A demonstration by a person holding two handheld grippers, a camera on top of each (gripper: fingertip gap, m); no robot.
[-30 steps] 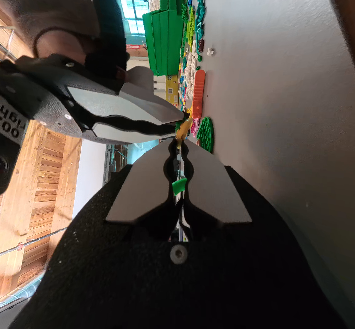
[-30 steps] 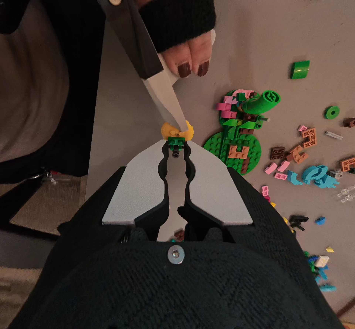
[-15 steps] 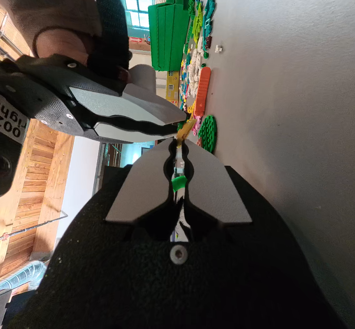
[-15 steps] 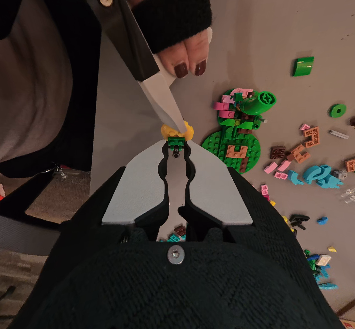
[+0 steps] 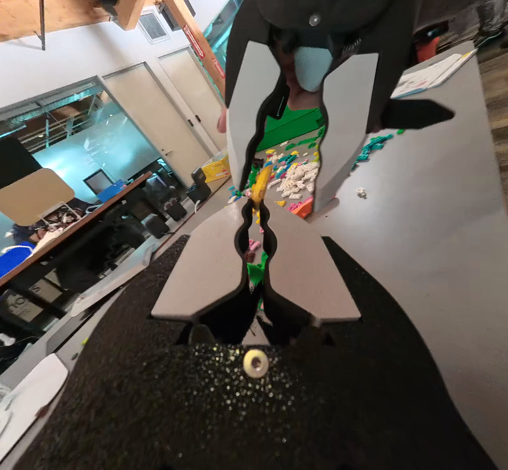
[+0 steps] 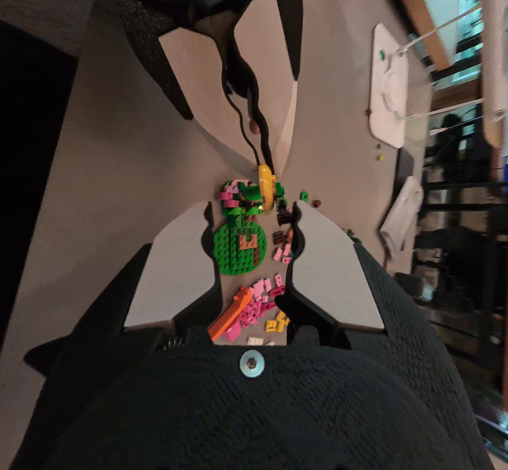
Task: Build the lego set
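My left gripper [image 5: 255, 204] is shut on a yellow round lego disc [image 5: 259, 186] and holds it on edge above the grey table [image 5: 412, 237]. In the right wrist view the disc [image 6: 266, 190] has small green pieces [image 6: 279, 189] on its far side, with the left gripper [image 6: 265, 167] coming from the top. My right gripper [image 6: 251, 205] is open and empty, just short of the disc; in the left wrist view it [image 5: 279, 197] reaches down from above, jaws wide apart. The green round-plate build [image 6: 239, 248] with pink and brown parts lies on the table below.
Loose white, teal and pink bricks [image 5: 294, 179] and stacked green plates [image 5: 291, 124] lie farther along the table. An orange separator [image 6: 231, 316], pink bricks [image 6: 258, 305] and brown pieces [image 6: 279, 237] lie near the build. A booklet [image 5: 428, 75] sits at the table's end. Left and right tips are no more than a few centimetres apart.
My right gripper has opened and let go of the small green piece on the disc. Both grippers have swung round to face each other. The left still grips the yellow disc.
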